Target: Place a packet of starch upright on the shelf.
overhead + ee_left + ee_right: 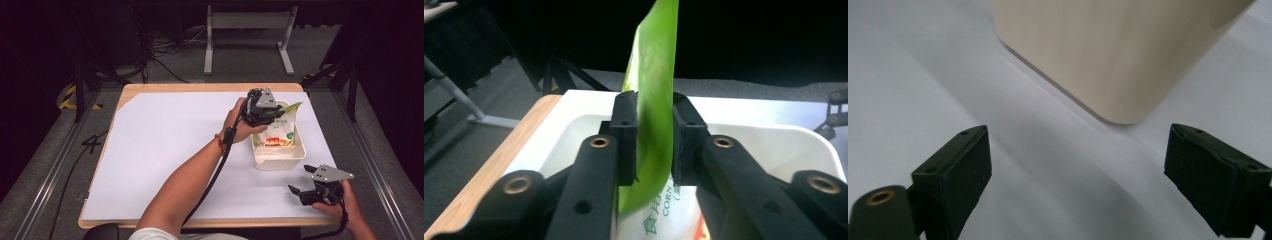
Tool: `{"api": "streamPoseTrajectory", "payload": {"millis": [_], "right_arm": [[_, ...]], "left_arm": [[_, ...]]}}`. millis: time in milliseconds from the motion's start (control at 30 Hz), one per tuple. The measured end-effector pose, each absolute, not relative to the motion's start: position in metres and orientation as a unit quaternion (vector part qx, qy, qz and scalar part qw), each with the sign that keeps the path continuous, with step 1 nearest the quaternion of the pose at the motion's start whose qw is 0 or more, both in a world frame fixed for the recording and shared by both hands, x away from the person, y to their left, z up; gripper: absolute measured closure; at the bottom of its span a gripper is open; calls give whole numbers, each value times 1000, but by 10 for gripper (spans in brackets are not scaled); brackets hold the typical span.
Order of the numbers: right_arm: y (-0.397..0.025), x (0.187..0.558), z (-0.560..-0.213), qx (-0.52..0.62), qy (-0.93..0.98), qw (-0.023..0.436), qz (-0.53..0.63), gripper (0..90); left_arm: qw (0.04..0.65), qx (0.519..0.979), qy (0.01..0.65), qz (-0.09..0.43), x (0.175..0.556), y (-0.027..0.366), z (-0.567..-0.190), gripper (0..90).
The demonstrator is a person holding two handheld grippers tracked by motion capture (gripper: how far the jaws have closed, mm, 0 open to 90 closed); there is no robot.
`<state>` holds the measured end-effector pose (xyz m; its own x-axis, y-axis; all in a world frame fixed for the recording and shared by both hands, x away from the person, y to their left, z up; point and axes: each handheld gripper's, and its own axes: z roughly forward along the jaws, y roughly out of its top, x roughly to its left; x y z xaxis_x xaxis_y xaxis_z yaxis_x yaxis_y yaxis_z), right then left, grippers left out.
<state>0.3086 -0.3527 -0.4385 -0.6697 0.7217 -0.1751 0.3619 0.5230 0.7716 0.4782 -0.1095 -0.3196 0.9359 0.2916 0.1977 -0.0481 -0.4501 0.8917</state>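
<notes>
Two grippers working over white table [165, 150]. Seeing whole layout from high view: cream bin [278, 156] near right edge, packet [278, 131] standing inside. Reading green print on packet [664, 210] through left gripper view. Left gripper [272, 113] pinching packet's green top edge [654, 90]. Right gripper [299, 180] hovering beside bin [1118, 55], spread wide, gripping nothing.

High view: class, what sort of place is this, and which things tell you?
Probably a lab or recording studio, not a home: a wooden table covered in white paper, dark black surroundings with loose floor cables, and a cabled hand-held gripper in the person's right hand.
</notes>
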Motion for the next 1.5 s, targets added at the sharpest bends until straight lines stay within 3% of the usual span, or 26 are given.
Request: {"api": "streamPoseTrajectory", "payload": {"millis": [333, 1500], "right_arm": [[-351, 309, -439, 321, 840, 246, 363, 114], [-349, 309, -439, 320, 842, 245, 359, 115]], "left_arm": [[526, 827, 77, 182, 474, -96, -311, 613], [416, 880, 85, 213, 470, -36, -330, 420]]}}
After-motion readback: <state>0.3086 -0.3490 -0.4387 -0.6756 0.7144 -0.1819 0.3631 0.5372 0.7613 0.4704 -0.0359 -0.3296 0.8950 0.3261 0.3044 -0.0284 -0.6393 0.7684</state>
